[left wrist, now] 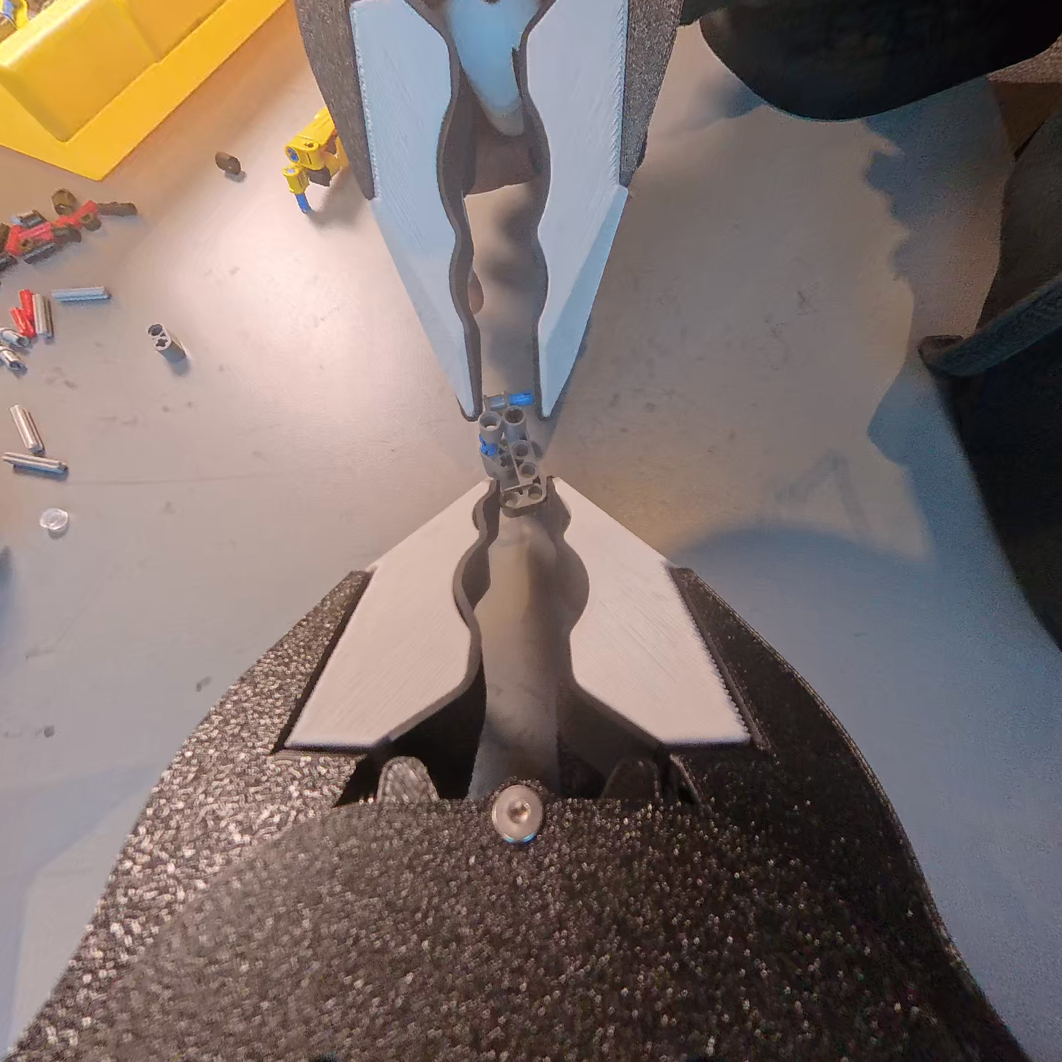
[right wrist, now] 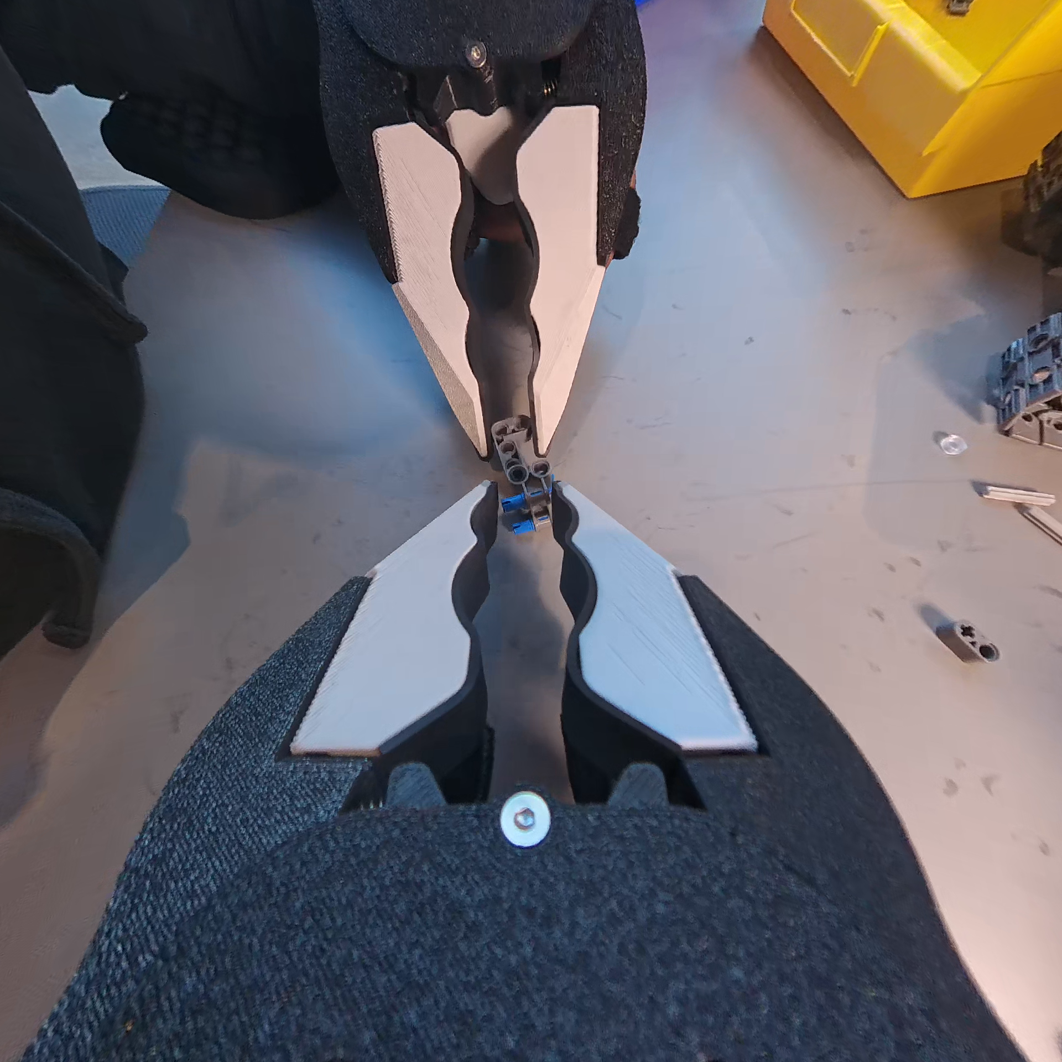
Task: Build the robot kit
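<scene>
The left gripper (left wrist: 520, 488), with pale grey printed fingers set in a speckled black body, has its jaws drawn narrow and pinches the near end of a small grey building-toy assembly of holed beams with blue pins (left wrist: 508, 448). That assembly hangs just above the scuffed grey tabletop (left wrist: 747, 460) and bridges the two tools tip to tip. On its far end the right gripper (left wrist: 508, 409), of the same pale fingers and black shell, closes from the opposite side, its jaws also narrow, nipping the blue-pinned end. The right wrist view shows the same hold mirrored: the right gripper (right wrist: 524, 491) clamps the blue-pinned part of the assembly (right wrist: 523, 477), and the left gripper (right wrist: 511, 445) grips the grey holed end beyond it. Left of the assembly in the left wrist view lie a short dark grey connector with a cross hole (left wrist: 166, 340), several metal-coloured axle rods (left wrist: 34, 462) and a small clear round stud (left wrist: 54, 519). Farther left sits a red and black brick cluster (left wrist: 40, 230). Beyond the assembly, up and left, a yellow brick piece with blue pins (left wrist: 310, 158) lies beside the right gripper's shell, and past it an open yellow plastic bin (left wrist: 86, 86) stands at the table's far corner.
</scene>
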Demonstrator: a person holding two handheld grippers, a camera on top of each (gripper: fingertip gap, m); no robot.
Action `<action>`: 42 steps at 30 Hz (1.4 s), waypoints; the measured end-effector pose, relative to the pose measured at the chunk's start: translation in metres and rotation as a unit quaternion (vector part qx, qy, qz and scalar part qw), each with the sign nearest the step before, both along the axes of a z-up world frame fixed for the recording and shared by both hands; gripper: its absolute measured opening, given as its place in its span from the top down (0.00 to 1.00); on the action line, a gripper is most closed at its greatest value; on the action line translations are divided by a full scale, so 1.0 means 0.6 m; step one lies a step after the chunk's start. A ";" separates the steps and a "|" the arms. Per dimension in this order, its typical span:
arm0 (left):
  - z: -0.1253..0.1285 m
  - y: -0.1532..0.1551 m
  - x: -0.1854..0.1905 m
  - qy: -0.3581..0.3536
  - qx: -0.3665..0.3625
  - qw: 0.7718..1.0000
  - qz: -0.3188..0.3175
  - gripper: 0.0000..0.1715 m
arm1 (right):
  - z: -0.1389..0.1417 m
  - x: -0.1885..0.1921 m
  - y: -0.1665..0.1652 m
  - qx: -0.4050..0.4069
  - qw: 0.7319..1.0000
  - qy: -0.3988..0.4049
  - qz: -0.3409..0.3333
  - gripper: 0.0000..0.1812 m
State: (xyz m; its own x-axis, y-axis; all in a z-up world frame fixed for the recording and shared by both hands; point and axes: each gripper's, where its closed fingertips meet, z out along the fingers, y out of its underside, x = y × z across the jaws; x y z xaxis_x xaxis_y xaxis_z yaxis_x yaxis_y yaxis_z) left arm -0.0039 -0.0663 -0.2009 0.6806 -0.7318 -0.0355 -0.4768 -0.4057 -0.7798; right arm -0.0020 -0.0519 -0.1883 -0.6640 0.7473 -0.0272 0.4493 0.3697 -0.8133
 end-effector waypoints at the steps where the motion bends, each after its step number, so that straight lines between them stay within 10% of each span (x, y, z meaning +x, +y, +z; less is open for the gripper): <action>1: 0.000 0.000 0.000 0.000 0.000 1.000 0.000 0.92 | 0.002 -0.001 -0.001 0.000 1.000 0.003 0.000 0.90; 42: -0.020 0.021 0.016 0.026 -0.016 0.999 0.025 0.85 | 0.002 -0.010 -0.004 -0.023 0.999 -0.025 -0.005 0.92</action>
